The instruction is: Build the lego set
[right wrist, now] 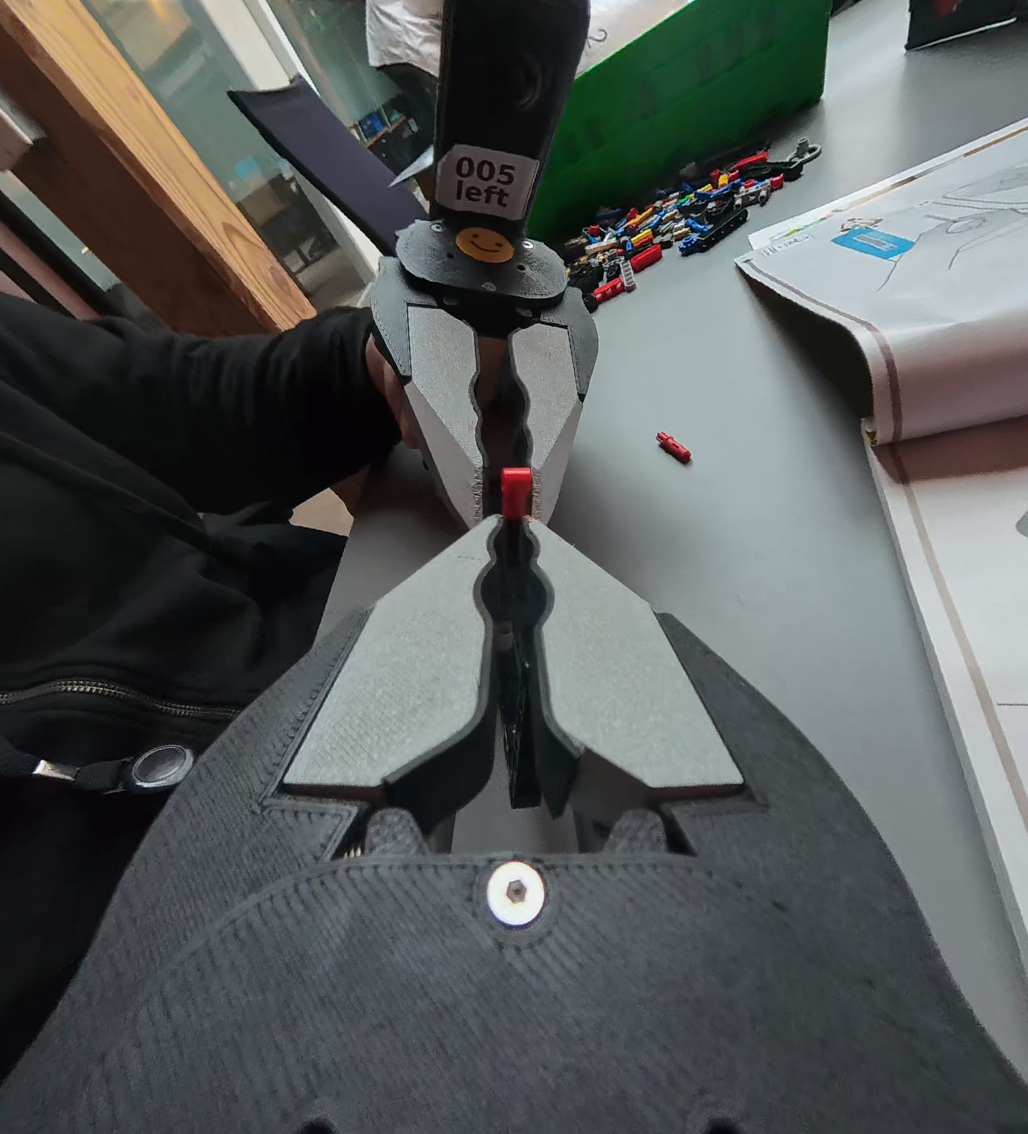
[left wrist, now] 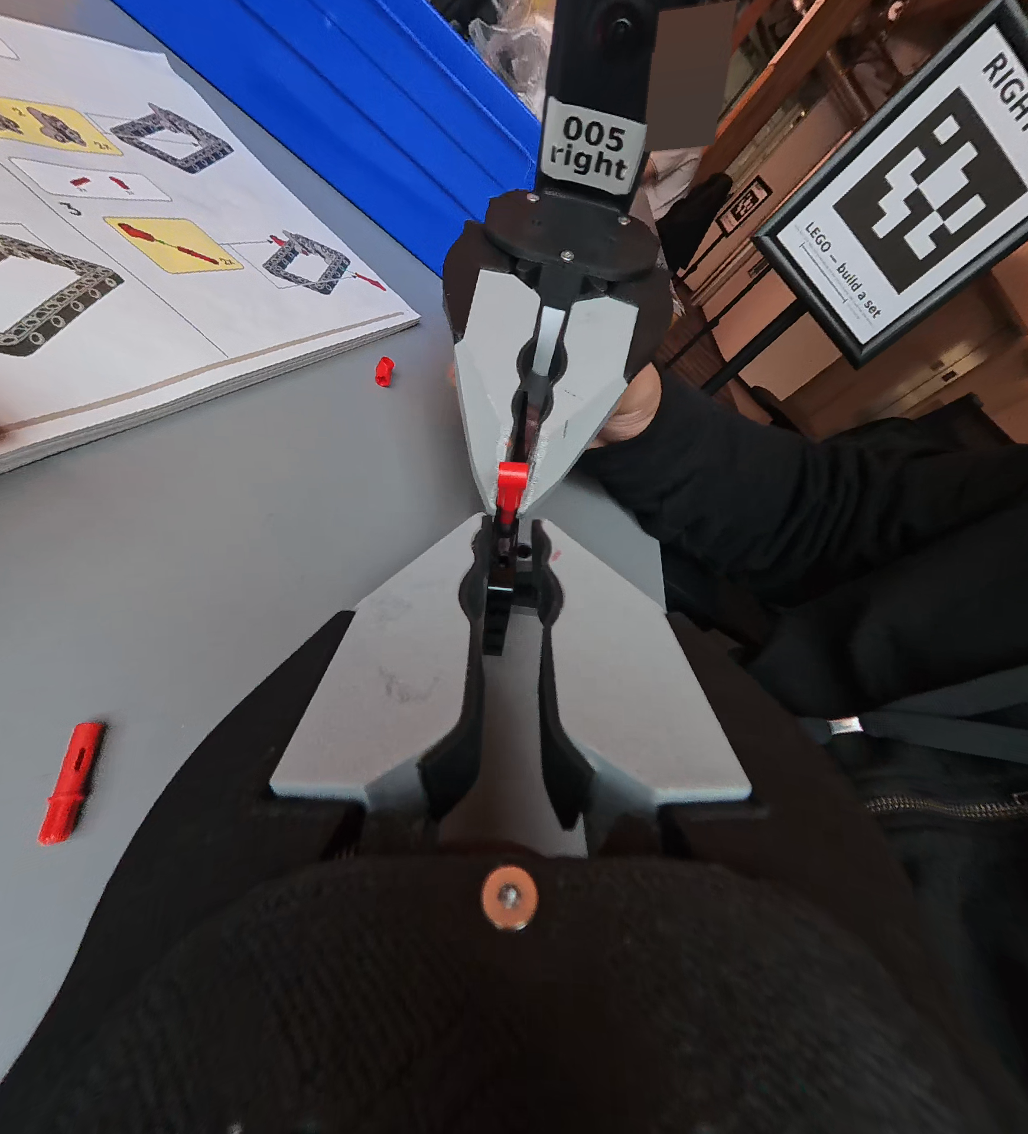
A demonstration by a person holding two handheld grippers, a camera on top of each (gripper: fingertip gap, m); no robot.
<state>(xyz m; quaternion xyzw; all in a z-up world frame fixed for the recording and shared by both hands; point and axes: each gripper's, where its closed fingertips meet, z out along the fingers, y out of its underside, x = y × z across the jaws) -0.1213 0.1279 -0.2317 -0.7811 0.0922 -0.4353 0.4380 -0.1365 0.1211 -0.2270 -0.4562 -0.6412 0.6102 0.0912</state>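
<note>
My two grippers meet tip to tip above the grey table (left wrist: 223, 552). My left gripper (left wrist: 508, 532) is shut on a black lego piece (left wrist: 497, 613) held between its fingers. My right gripper (right wrist: 514, 526) is shut on a black lego piece (right wrist: 521, 724) that runs back between its fingers. A red pin (left wrist: 511, 485) stands at the joint where the tips meet; it also shows in the right wrist view (right wrist: 515, 491). I cannot tell which gripper grips the pin, or whether the two black parts are one piece. The right gripper (left wrist: 508, 514) and the left gripper (right wrist: 508, 510) each face the other's camera.
A long red pin (left wrist: 72, 782) and a small red connector (left wrist: 384, 371) lie loose on the table by the open instruction booklet (left wrist: 161, 276). A blue bin (left wrist: 376, 110) and a framed sign (left wrist: 929, 184) stand behind. A pile of loose lego parts (right wrist: 683, 221) lies by a green bin (right wrist: 683, 80). Both grippers' tips are close together, under 4 cm apart.
</note>
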